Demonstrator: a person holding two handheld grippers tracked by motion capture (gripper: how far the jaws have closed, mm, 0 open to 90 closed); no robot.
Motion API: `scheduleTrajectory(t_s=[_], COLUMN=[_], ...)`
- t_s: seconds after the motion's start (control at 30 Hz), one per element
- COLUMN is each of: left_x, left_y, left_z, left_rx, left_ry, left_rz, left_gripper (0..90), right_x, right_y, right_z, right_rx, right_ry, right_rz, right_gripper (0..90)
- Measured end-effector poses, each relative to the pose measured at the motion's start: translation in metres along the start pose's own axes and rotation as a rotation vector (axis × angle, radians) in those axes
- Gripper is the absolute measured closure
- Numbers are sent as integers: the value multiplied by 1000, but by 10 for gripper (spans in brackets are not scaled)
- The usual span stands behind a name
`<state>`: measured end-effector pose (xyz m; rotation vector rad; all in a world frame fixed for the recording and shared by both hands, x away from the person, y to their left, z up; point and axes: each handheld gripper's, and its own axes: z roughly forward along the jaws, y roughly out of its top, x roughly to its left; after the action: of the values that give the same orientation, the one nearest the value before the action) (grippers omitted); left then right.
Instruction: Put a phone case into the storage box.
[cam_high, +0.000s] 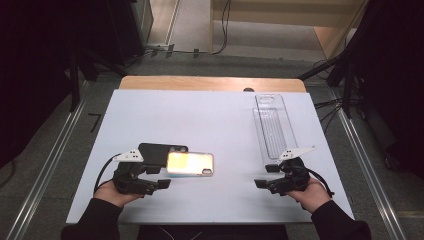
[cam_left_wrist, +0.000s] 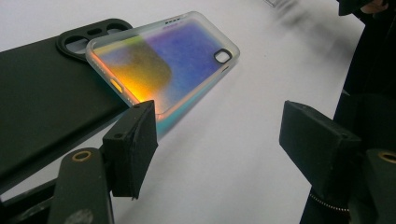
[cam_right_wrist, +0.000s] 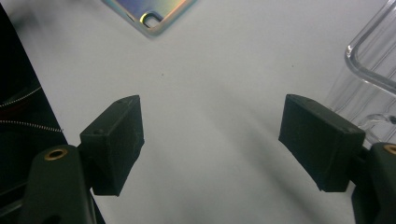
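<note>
1. Right now both grippers sit low at the near edge of the white table (cam_high: 210, 110), one in each hand, pointing inward toward each other
2. Left gripper (cam_high: 161, 177): jaws spread wide, nothing between the pads. In the left gripper view its left pad sits just in front of the near corner of the iridescent phone case (cam_left_wrist: 168, 60); can't tell if it touches. Right pad is well clear, over bare table
3. Iridescent phone case (cam_high: 190, 163): lies flat on the table just ahead of the left gripper, camera cutout toward the right end. It glows orange/yellow in the high view, purple-to-orange in the left gripper view
4. Black phone case (cam_high: 156, 150): flat on the table, directly behind and left of the iridescent one. The iridescent case overlaps its edge near the black case's camera ring (cam_left_wrist: 91, 37)
5. Right gripper (cam_high: 261, 184): jaws also wide apart, empty, only bare white table between the pads in the right gripper view
6. Clear plastic tray (cam_high: 272, 122): long, narrow, transparent, lying on the right side of the table beyond the right gripper; its near rounded corner (cam_right_wrist: 373, 65) shows just past the right pad, apart from it
7. A corner of the iridescent case with its cutout (cam_right_wrist: 152, 16) shows at the top of the right gripper view, well apart from the right gripper
</note>
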<state>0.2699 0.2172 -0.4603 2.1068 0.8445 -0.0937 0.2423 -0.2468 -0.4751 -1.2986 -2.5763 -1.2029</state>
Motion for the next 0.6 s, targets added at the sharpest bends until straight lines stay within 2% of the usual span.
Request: scheduleTrajectory(t_s=[0.27,0.43,0.6], left_x=[1,0,1], left_y=[2,3,4], left_z=[1,1,1], left_rx=[5,-9,-7], left_ry=[0,1,-2], left_rz=[-11,4,-5], left_gripper=[278,278,278], right_x=[1,1,1], right_y=[0,0,0], right_z=[0,0,1], right_rx=[1,-3,-5], right_ry=[4,9,9], right_rz=[0,-1,0], right_gripper=[203,203,203])
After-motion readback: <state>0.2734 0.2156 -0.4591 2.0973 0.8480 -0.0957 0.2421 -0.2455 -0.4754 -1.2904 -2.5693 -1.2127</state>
